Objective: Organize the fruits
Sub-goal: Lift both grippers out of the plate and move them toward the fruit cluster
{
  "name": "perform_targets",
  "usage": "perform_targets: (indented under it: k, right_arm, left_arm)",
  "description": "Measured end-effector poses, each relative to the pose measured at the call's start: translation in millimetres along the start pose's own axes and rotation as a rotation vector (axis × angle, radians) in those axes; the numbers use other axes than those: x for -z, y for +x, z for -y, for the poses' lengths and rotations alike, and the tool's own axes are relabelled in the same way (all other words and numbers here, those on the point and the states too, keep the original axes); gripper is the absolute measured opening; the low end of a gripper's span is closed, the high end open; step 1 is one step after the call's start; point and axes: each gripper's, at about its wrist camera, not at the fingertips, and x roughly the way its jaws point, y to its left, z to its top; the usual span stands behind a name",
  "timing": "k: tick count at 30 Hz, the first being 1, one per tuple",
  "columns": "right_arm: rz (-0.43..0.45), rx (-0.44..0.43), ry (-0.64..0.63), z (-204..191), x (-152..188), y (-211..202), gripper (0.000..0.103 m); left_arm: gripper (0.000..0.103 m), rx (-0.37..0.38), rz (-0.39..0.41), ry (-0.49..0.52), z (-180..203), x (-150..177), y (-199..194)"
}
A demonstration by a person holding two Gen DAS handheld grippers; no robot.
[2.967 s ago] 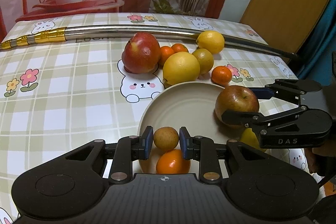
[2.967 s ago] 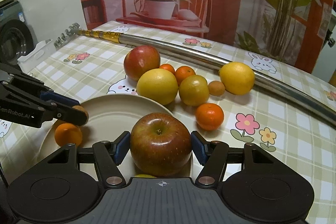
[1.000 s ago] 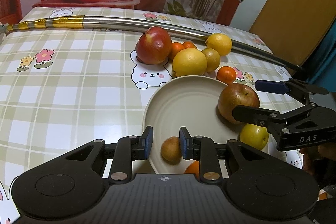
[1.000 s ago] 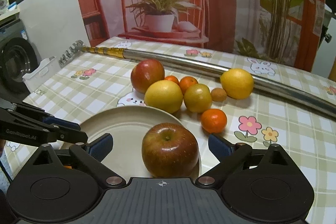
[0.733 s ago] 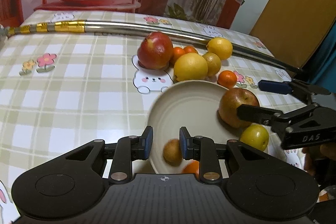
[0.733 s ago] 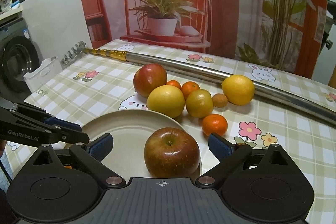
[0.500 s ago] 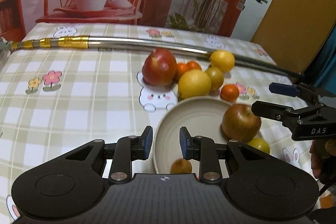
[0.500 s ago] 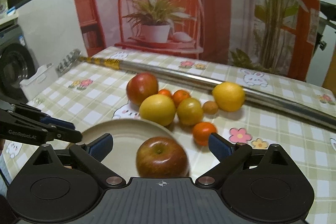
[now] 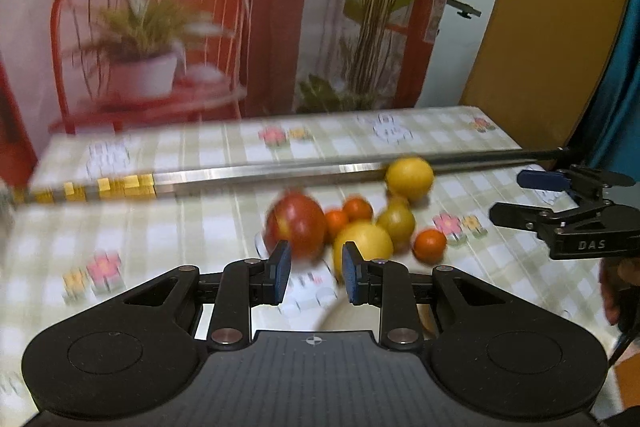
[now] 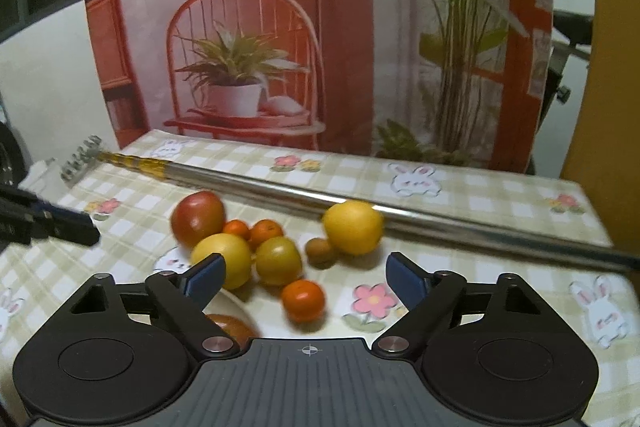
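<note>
Fruit cluster (image 10: 256,247) mid-table (image 10: 500,195), long axis parallel to pole (image 10: 280,189). Left gripper (image 9: 314,273) clenched, empty. Right gripper (image 10: 306,277) released, jaws just narrowing, empty.

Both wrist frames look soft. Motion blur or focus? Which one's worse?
Left wrist view: heavy smear on the tablecloth and red apple, while the gripper body stays crisp, so motion blur. Right wrist view: milder, fruit edges soft, metal pole still readable.

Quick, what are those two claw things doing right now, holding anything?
Left gripper: closed as far as it goes, holding nothing.
Right gripper: open, jaws have just been closing, nothing between them.
</note>
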Motion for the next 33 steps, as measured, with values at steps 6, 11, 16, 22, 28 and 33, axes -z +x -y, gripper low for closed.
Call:
perform_targets:
  k: [6,11,16,22,28,33]
  right_arm:
    - [0.018,0.009,0.058,17,-15,2,0.081]
    - [0.002,0.007,0.095,26,-11,11,0.077]
    - [-0.018,0.013,0.097,28,3,17,0.077]
    - [-0.031,0.003,0.143,35,10,23,0.075]
    - [-0.040,0.008,0.147,38,11,27,0.071]
    - [-0.049,0.008,0.155,40,13,30,0.071]
  left_arm:
    - [0.029,0.021,-0.028,0.002,-2,-23,16]
    - [0.029,0.041,-0.080,-0.005,-2,-18,36]
    - [0.029,0.086,-0.118,-0.011,0,-16,57]
    - [0.029,0.138,-0.160,-0.025,4,-33,89]
    - [0.029,0.153,-0.181,-0.092,0,-47,110]
    - [0.029,0.165,-0.216,-0.127,-4,-50,128]
